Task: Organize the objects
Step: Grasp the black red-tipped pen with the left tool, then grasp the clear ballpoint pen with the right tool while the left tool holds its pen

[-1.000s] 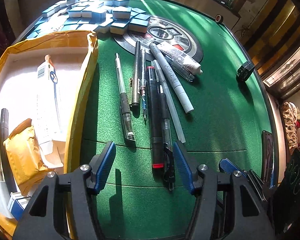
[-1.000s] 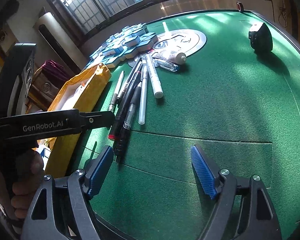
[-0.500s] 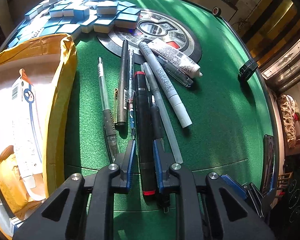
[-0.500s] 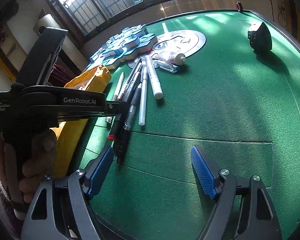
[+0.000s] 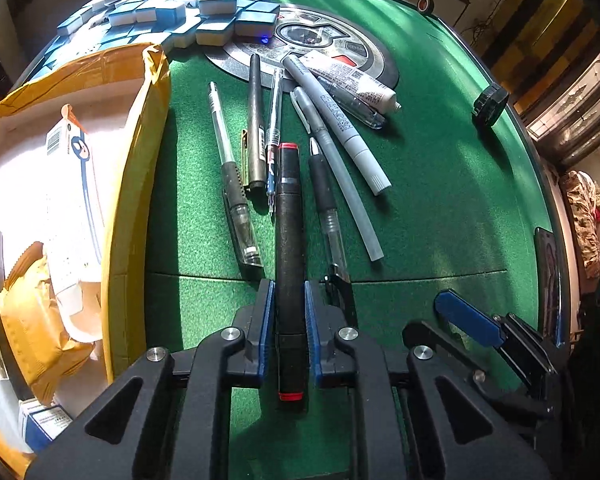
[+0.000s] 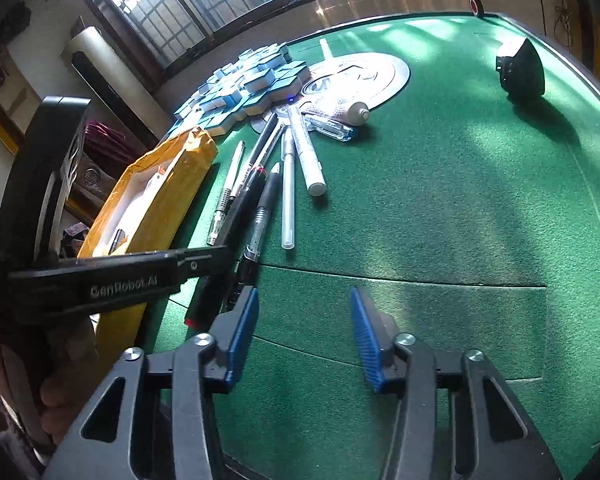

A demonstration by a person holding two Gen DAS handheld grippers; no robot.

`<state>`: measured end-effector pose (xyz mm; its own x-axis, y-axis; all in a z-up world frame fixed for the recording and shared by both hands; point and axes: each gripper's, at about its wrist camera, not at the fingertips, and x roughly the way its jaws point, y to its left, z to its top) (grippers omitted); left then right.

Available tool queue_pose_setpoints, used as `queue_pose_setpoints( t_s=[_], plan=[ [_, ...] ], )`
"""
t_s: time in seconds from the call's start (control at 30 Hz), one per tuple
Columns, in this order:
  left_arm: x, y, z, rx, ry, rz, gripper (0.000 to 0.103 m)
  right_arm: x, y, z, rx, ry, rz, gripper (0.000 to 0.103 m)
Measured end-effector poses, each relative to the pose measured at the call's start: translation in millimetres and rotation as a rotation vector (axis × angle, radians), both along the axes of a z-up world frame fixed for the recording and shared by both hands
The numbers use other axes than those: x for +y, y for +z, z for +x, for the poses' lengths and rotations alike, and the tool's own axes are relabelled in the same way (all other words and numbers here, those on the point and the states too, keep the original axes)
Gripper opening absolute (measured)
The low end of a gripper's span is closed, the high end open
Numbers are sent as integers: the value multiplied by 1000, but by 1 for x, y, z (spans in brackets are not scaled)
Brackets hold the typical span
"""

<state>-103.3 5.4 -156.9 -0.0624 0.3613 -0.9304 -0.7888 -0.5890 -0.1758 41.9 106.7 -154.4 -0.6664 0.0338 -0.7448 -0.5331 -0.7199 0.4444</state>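
A black marker with red ends [image 5: 288,220] lies among several pens on the green felt table [image 5: 440,200]. My left gripper [image 5: 288,292] points steeply down and its jaws are closing; both blue pads press on the marker's lower barrel. In the right wrist view the same marker [image 6: 236,216] runs under the left gripper [image 6: 216,258], which a hand holds. My right gripper [image 6: 302,304] hovers over bare felt to the right of the pens, jaws closing with nothing between them. A white marker [image 5: 340,124] and a white tube [image 5: 352,82] lie further back.
An open yellow box [image 5: 132,200] with packets and a carton stands left of the pens. Blue-and-white tiles [image 5: 180,12] are heaped at the back left beside a round centre panel [image 5: 364,52]. A black round object [image 5: 490,102] and a phone [image 5: 550,264] sit at the right edge.
My left gripper's jaws went from wide apart to pressed on the black marker. My right gripper's jaws have narrowed, and that hand has stayed in place.
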Motion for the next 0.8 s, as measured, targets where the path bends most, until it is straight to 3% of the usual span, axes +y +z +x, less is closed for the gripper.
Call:
queue_pose_setpoints(
  t_s=[0.2,0.5,0.63,0.8],
  plan=[
    [-27,0,1,-71,35,22,13,5,5,-25,24,59,-42,32],
    [-38,-2,3,-104,35,48,13,-6,1,-66,-85,112,-2,22],
    [-39,-2,4,-106,34,48,13,-11,2,-69,-141,115,64,11],
    [-40,-2,6,-104,32,48,13,-15,3,-49,-139,124,62,10]
  ],
)
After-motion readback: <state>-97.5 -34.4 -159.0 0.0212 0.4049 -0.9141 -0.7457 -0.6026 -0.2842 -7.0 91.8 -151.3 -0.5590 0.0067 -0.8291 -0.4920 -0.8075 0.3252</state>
